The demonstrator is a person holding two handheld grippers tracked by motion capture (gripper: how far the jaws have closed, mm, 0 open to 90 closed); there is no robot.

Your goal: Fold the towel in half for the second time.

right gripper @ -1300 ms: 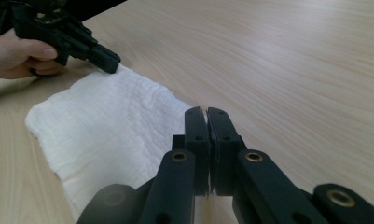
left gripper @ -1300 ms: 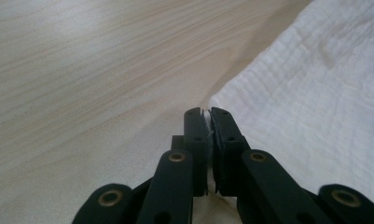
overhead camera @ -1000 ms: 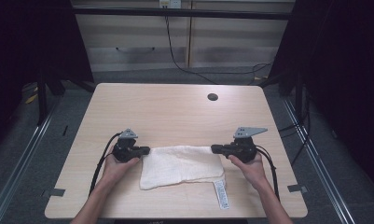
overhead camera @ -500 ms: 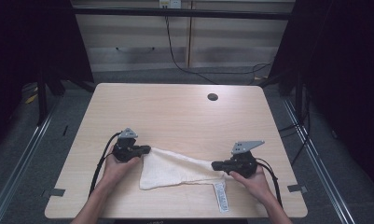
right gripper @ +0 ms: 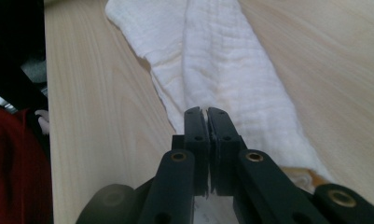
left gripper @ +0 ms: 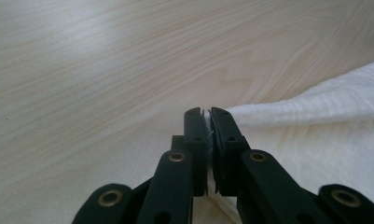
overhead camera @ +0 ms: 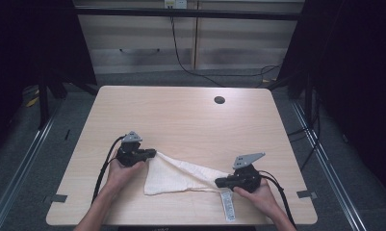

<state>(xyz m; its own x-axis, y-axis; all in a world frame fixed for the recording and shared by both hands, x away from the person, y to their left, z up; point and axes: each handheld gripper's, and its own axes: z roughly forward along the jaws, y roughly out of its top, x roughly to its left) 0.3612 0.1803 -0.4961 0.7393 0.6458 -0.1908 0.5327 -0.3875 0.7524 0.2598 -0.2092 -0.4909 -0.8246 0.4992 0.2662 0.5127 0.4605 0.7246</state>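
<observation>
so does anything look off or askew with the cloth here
Nothing damaged or spilled. The white cloth lies askew, pulled into a slanted, bunched fold between the left gripper and the right gripper, both shut on its corners. Its label trails near the table edge.

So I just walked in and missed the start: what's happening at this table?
A person is handling a white cloth on the wooden table with a gripper in each hand. The left gripper is shut on one corner of the cloth, and the right gripper is shut on the opposite end, near the table's front edge. The cloth lies partly bunched between them, with its label trailing toward the front edge.
</observation>
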